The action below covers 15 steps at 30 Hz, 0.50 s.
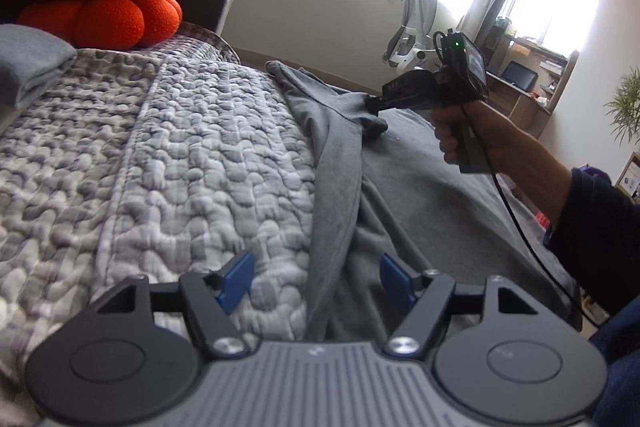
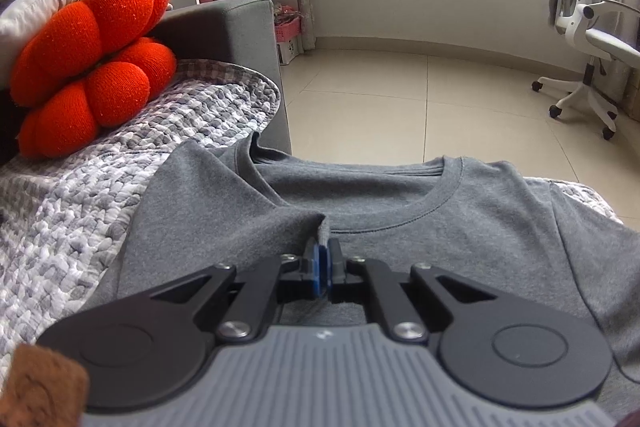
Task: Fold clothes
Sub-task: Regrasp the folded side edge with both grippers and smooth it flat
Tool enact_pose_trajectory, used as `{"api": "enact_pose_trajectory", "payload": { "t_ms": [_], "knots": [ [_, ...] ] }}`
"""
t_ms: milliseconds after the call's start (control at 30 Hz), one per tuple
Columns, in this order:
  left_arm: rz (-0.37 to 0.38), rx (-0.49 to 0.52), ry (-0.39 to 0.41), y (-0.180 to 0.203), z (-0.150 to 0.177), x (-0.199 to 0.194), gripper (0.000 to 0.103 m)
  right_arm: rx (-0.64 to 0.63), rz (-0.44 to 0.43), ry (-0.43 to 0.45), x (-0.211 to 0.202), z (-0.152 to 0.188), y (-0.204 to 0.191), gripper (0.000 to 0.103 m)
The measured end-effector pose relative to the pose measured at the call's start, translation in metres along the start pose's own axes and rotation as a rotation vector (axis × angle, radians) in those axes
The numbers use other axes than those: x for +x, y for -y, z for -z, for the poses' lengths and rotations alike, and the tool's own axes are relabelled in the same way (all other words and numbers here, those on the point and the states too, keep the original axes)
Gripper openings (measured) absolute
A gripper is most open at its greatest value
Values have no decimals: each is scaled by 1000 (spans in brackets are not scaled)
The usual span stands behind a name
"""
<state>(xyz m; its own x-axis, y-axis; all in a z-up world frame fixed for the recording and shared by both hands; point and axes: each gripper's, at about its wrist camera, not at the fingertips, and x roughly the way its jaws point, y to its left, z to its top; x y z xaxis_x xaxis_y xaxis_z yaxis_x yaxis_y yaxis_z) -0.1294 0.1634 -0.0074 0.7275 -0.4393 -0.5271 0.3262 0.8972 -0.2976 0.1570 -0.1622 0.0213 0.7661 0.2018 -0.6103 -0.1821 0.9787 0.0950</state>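
Nearest the left wrist camera, the left gripper (image 1: 316, 281) stood with its blue pads spread and nothing between them, hovering over the folded edge of the soft grey cotton T-shirt (image 1: 420, 187), where the shirt met the puckered grey-and-white quilted bedspread (image 1: 180, 147). The T-shirt lay flat on that bedspread, its ribbed collar toward the far edge of the bed.

Farther along, the right gripper (image 2: 322, 263) was pressed together on a raised peak of the shirt's folded-over cloth just below the collar (image 2: 432, 195). The pinch looked thin, only a sliver of fabric showing past the pads, so it could have slipped free under any pull and let the fold fall open.

With the left side unheld, a tug from the right alone would likely have dragged the whole shirt crooked across the bedspread. The pads, closing too low, might also have caught the quilt along with the shirt.

Beyond, two orange knitted pumpkin-shaped cushions (image 2: 92, 67) sat well apart from the work.
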Motion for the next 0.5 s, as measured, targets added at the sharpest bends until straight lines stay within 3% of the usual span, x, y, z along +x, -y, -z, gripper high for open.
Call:
{"api": "enact_pose_trajectory", "payload": {
  "t_ms": [167,233,300,467,500],
  "knots": [
    [-79,34,-34,16,14,-16,64,-5,22,-14,5,10,-3,18],
    [-95,5,-38,15,17,-19,62,7,16,-18,-1,12,-1,37],
    [-94,-44,-33,13,21,-23,60,42,-19,-29,-7,13,4,43],
    [-126,-118,-20,18,33,-27,46,137,-148,-56,-20,19,10,43],
    [-143,-121,-25,19,33,-26,33,148,-167,-64,-19,21,9,43]
  ]
}}
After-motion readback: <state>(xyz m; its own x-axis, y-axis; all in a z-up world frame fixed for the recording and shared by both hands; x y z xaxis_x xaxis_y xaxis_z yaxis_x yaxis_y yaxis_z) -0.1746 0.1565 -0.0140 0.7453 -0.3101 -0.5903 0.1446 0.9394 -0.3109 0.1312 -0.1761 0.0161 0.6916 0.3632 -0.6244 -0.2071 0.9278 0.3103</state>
